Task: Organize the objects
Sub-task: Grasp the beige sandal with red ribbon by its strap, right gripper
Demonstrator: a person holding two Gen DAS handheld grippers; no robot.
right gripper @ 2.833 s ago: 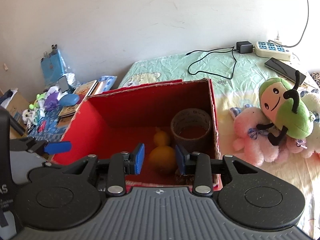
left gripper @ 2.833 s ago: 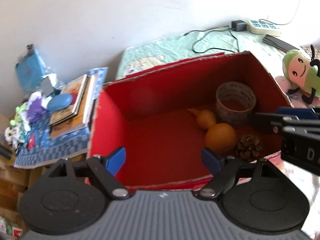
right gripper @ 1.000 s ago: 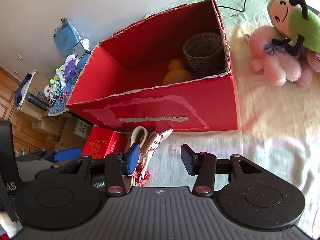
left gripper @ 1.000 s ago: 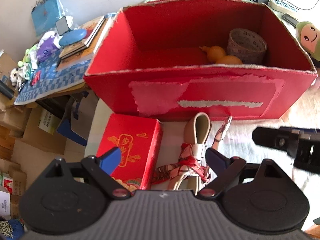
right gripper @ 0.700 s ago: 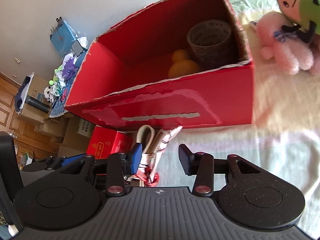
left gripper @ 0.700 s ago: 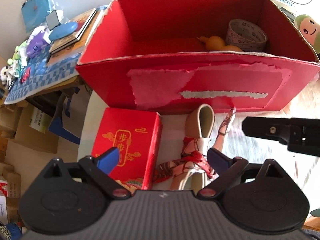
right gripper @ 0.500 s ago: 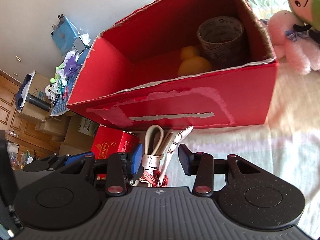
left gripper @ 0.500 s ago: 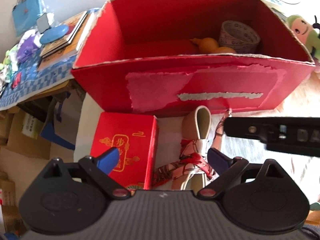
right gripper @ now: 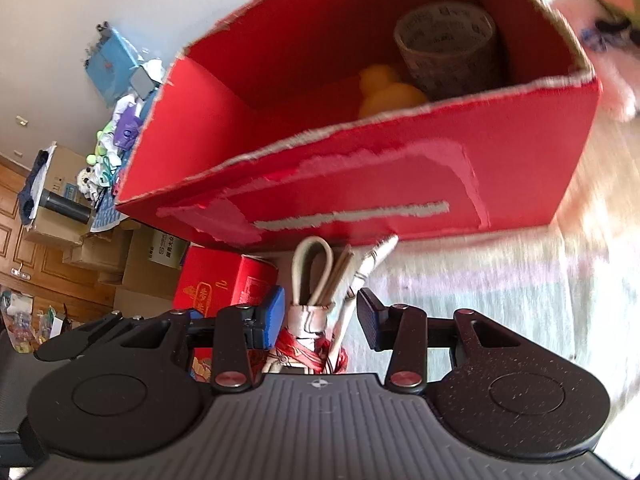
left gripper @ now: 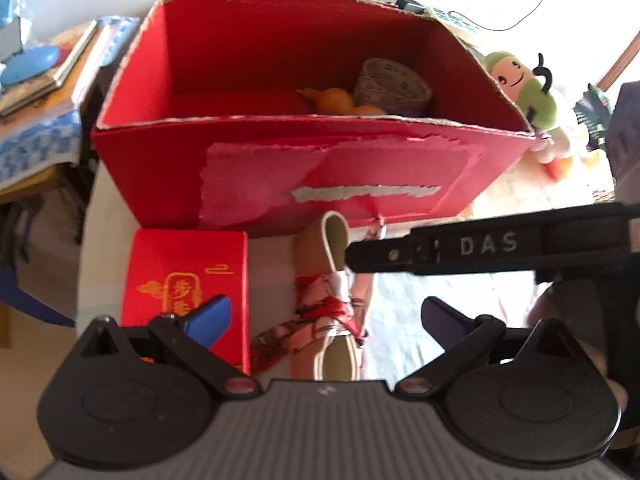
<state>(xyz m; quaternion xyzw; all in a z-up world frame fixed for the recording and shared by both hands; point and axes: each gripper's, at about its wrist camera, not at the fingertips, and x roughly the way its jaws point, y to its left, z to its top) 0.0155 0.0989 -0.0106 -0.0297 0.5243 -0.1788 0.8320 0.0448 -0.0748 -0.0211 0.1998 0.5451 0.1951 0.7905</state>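
Note:
A beige strap bundle tied with a red patterned scarf (left gripper: 332,300) (right gripper: 314,312) lies in front of the big red cardboard box (left gripper: 360,168) (right gripper: 400,184). Beside the bundle on the left lies a small red gift box with gold print (left gripper: 184,276) (right gripper: 224,284). My right gripper (right gripper: 320,316) is open, low over the bundle with a finger on each side of it. One right finger (left gripper: 400,254) crosses the left wrist view as a black bar. My left gripper (left gripper: 326,314) is open, above the bundle's near end. The big box holds a tape roll (left gripper: 394,84) (right gripper: 448,48) and an orange gourd (left gripper: 336,100) (right gripper: 388,88).
Plush toys (left gripper: 524,88) (right gripper: 600,60) lie right of the big box on the pale bedcover. A side table with books and a blue object (left gripper: 32,66) stands to the left. Cardboard boxes (right gripper: 156,252) are stacked on the floor beyond the bed's edge.
Both grippers have drawn back from over the big box and come down in front of it. The right gripper has slid left until its fingers straddle the strap bundle.

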